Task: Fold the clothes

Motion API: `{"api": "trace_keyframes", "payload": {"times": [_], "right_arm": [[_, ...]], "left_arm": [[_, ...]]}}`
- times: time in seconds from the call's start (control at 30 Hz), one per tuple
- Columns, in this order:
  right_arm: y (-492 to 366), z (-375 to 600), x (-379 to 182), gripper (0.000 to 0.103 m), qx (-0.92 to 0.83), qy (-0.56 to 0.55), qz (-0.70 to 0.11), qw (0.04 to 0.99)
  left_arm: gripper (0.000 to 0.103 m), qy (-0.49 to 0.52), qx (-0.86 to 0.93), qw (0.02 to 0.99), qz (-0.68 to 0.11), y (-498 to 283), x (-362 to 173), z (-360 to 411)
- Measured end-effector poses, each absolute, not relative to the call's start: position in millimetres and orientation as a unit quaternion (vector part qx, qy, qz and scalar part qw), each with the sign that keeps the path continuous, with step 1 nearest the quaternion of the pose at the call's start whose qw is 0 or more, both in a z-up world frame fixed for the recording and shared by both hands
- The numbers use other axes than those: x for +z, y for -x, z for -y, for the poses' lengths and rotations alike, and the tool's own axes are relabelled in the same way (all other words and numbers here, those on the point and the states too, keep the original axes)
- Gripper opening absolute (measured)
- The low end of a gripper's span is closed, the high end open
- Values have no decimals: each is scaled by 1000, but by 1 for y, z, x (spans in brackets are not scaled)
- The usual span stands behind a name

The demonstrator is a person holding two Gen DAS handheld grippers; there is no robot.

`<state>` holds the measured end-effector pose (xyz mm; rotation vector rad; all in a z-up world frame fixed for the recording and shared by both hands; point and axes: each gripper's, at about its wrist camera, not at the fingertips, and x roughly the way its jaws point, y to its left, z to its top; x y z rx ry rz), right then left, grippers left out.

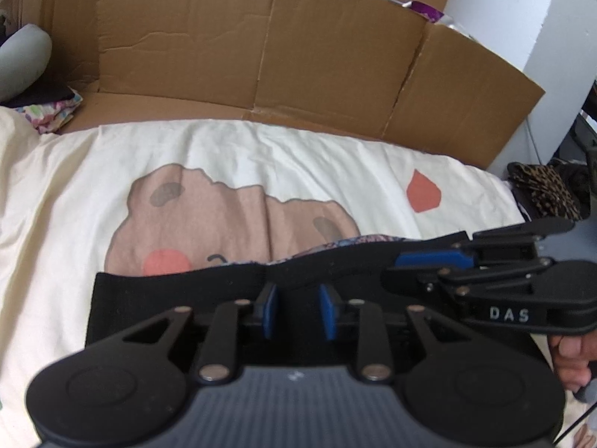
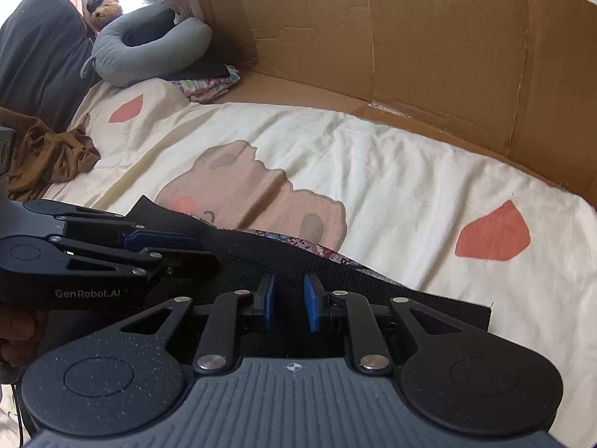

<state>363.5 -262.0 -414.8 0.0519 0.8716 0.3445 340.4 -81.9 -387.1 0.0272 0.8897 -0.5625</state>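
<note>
Currently lying flat on the cream bedsheet (image 1: pixel 231 149), with its near part passing under both tools: black garment (image 1: pixel 149 298), a patterned lining showing at its far edge. Hovering low over that cloth with blue pads apart and nothing between them: left gripper (image 1: pixel 297 311). Sitting just beside it, likewise over the black fabric, pads also parted and gripping nothing: right gripper (image 2: pixel 289 304). Standing behind the bed: cardboard wall (image 1: pixel 261 48).

Bare sheet (image 2: pixel 391 171) ahead, cardboard wall (image 2: pixel 429 44) behind
</note>
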Motion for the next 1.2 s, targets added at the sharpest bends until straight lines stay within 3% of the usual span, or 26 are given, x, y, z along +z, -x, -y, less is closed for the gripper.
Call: {"api": "trace_keyframes", "payload": {"times": [0.27,0.7,0.87,1.2], "right_arm": [[-370,260,-408,22,155,-33,-444,882],[-312,253,-380,24,178,-21,-400,899],[-300,255,-398,22,174,21,-416,892],[-273,314,-390,24,113,-45,-412,903]], "left_arm": [[26,39,-240,868,-433,-326,-365,77],[24,-4,-259,869,-421,-284,-377,81],[12,-28,-250,876,-410,-283,-380,75],[12,-35,-196,901,-386,-268,-361,45]]}}
